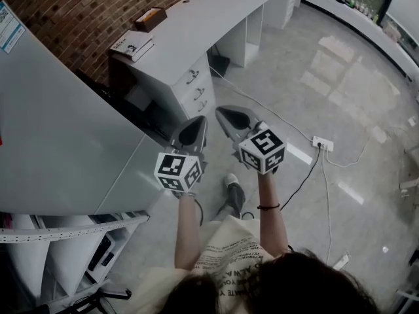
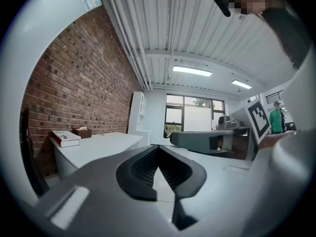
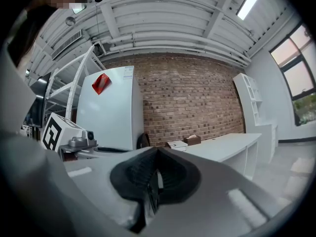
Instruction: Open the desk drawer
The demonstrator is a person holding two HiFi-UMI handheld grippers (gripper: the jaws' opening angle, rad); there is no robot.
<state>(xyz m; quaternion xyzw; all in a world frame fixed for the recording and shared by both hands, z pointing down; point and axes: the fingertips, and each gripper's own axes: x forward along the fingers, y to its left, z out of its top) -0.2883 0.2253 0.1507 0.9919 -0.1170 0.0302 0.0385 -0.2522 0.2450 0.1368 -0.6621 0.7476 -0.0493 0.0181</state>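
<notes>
Desk drawers [image 1: 196, 87] sit shut under the worktop [image 1: 209, 18]; we hold left claw [image 1: 198, 122] and right claw [image 1: 223, 112] closed, empty, apart from them.

A white desk [image 1: 209, 12] runs along the brick wall in the upper centre of the head view, its top mostly bare. Two items lie on it towards its left end: a brown tissue box [image 1: 150, 18] near the wall edge and, just below it in the frame, a flat white box [image 1: 133, 45] at the desk's corner. The grey glossy floor [image 1: 353, 97] fills the right half of the frame and carries a white socket block [image 1: 323, 143] at centre right, with a black cable [image 1: 308, 172] trailing from it.
</notes>
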